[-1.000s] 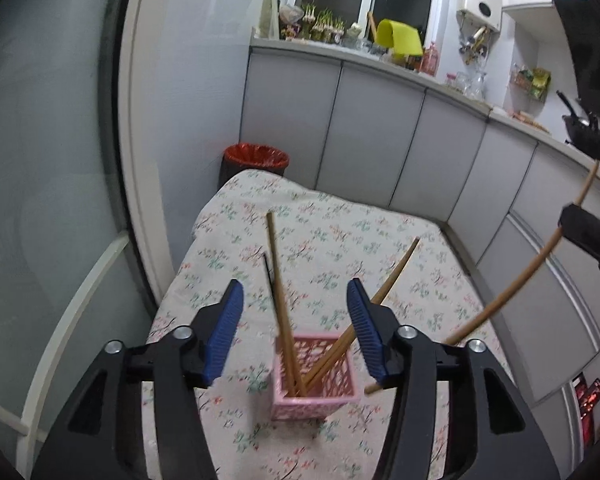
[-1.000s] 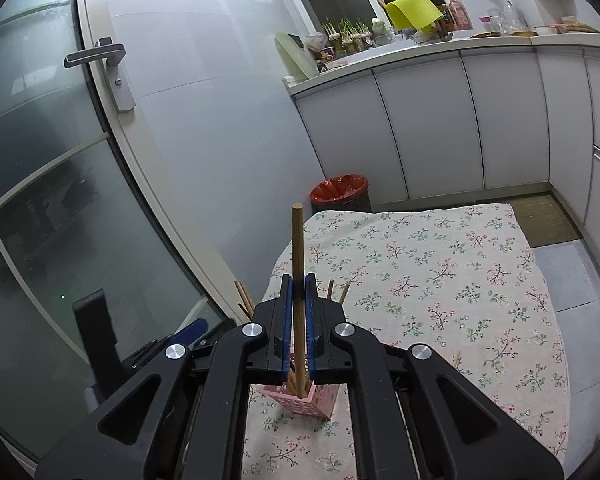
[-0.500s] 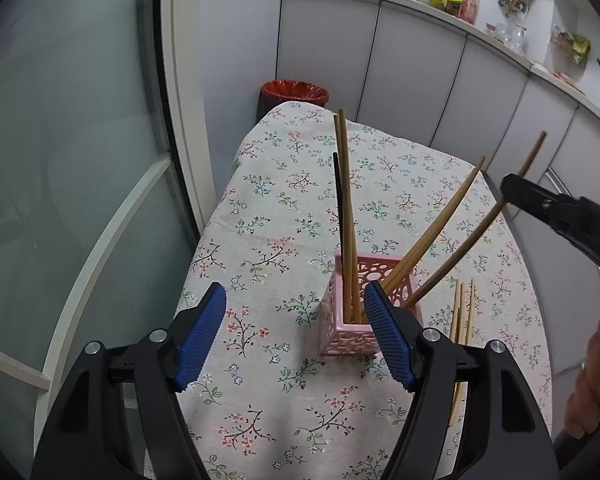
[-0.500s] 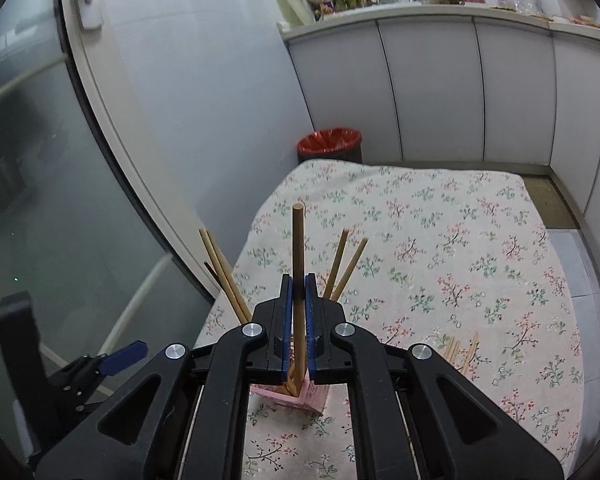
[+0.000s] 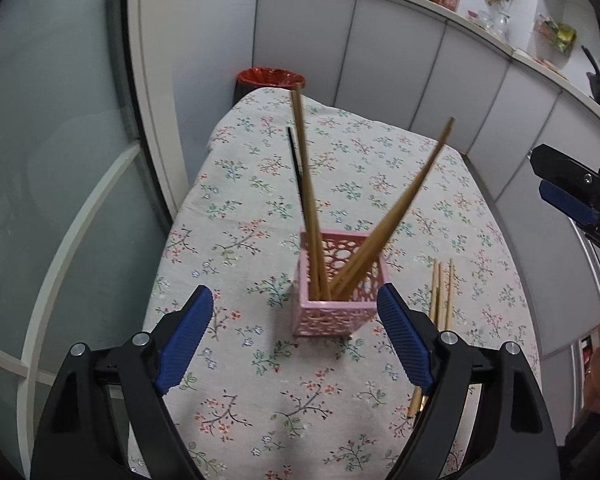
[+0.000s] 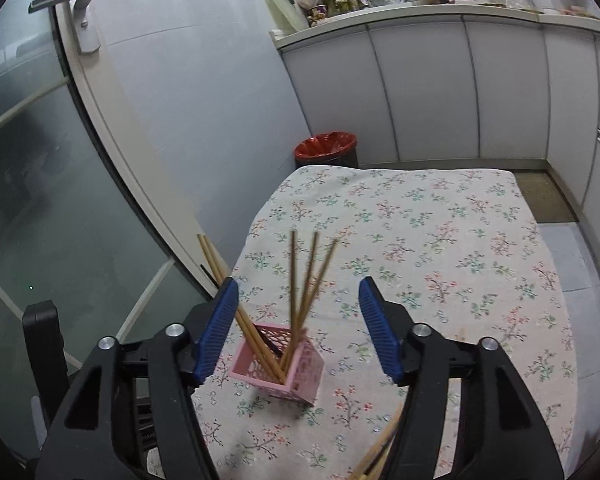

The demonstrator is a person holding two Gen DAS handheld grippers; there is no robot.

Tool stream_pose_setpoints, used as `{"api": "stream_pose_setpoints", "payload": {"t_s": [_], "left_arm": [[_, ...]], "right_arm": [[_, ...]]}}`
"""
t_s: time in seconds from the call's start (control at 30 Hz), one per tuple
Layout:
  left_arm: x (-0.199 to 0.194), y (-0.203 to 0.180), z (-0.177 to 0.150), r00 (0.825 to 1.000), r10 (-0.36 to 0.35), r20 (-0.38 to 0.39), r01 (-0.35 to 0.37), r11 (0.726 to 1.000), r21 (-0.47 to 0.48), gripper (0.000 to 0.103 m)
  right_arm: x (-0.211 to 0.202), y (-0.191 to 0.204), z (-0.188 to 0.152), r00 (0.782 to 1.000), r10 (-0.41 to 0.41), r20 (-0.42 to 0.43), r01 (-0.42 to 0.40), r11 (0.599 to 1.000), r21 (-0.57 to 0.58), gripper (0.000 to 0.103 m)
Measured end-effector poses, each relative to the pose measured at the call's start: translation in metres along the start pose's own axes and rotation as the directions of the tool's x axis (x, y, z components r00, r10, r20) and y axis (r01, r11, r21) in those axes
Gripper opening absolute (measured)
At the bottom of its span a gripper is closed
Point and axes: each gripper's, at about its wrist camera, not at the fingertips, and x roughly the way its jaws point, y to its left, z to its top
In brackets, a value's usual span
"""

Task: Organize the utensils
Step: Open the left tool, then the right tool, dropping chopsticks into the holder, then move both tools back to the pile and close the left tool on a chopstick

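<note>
A pink perforated holder (image 5: 340,284) stands on the floral tablecloth and holds several wooden chopsticks (image 5: 396,212) and one thin black stick (image 5: 294,160). It also shows in the right wrist view (image 6: 278,372) with leaning chopsticks (image 6: 308,280). My left gripper (image 5: 292,340) is open and empty, just in front of the holder. My right gripper (image 6: 298,328) is open and empty above the holder; it shows at the right edge of the left wrist view (image 5: 568,196). Loose chopsticks (image 5: 440,296) lie on the cloth right of the holder.
The table (image 6: 440,240) has a floral cloth. A red-lined bin (image 6: 326,148) stands beyond its far edge. A glass door (image 6: 40,184) is on the left. White cabinets (image 6: 460,92) with a cluttered counter run behind and to the right.
My right gripper has opened and let go of the chopstick, which now stands in the holder with the others. My left gripper stays open and has drawn back slightly.
</note>
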Motion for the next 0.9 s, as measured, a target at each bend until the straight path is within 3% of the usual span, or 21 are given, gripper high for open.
{"api": "stream_pose_setpoints", "payload": {"t_s": [0.17,0.27,0.6,0.77,0.9], "left_arm": [[0.002,-0.023,-0.011,1.0,-0.019,-0.02,0.02,0.999,0.048,0.088],[0.007,-0.038,-0.018,0.998,-0.034,-0.049,0.037,0.997,0.074,0.089],[0.024,-0.087,-0.04,0.992,-0.058,-0.114,0.074,0.988,0.135,0.093],[0.036,-0.116,-0.042,0.992,-0.024,-0.12,0.048,0.979,0.2,0.093],[0.054,-0.144,-0.039,0.98,-0.045,-0.192,0.093,0.963,0.252,0.093]], "right_arm": [[-0.008,-0.031,-0.006,0.997,-0.062,-0.04,0.064,0.997,0.039,0.069],[-0.012,-0.051,-0.014,0.991,-0.111,-0.07,0.115,0.992,0.057,0.077],[-0.018,-0.106,-0.048,0.95,-0.23,-0.212,0.248,0.967,0.063,0.096],[-0.017,-0.131,-0.057,0.927,-0.266,-0.264,0.296,0.952,0.078,0.096],[-0.019,-0.152,-0.059,0.912,-0.294,-0.285,0.334,0.937,0.101,0.096]]}}
